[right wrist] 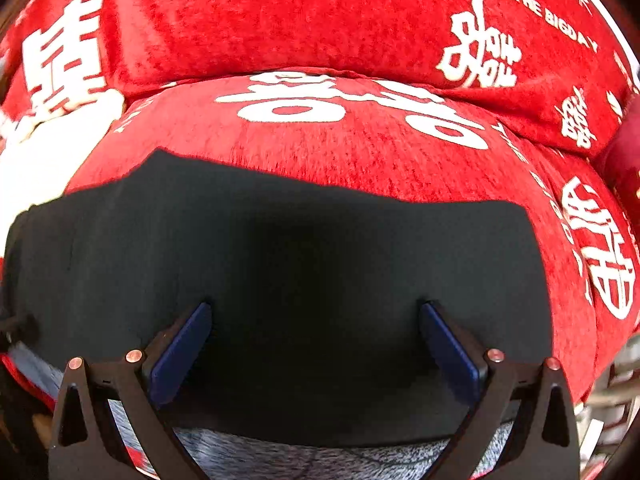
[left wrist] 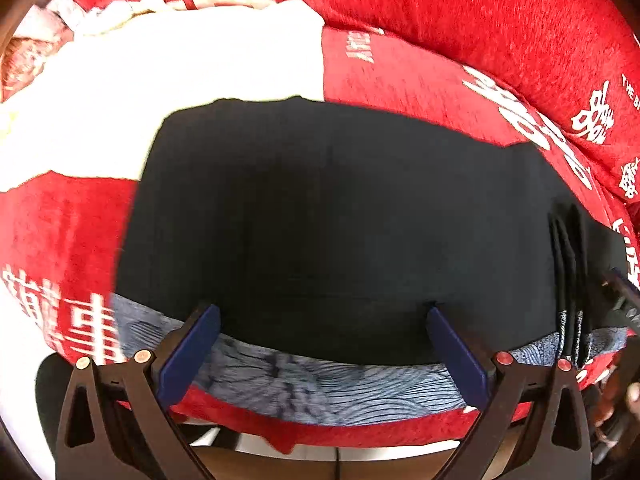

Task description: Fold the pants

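Dark pants (left wrist: pixel 340 216) lie flat, long axis sideways across both spread tools.

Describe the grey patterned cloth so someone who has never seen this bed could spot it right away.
Start at the red bedcover with white characters, then find the black pants spread on it. The grey-blue cloth shows beneath their near edge, by the open left gripper. Only it carries dark wavy lines; the white cloth beyond is plain.

You are looking at a red plush sofa cover (right wrist: pixel 360 152) printed with white double-happiness characters, draping over the seat and the back cushion (right wrist: pixel 280 20). A white cloth (left wrist: pixel 180 60) is lying on the seat's left, and a blue-grey patterned fabric (left wrist: pixel 320 388) is running along the front edge.
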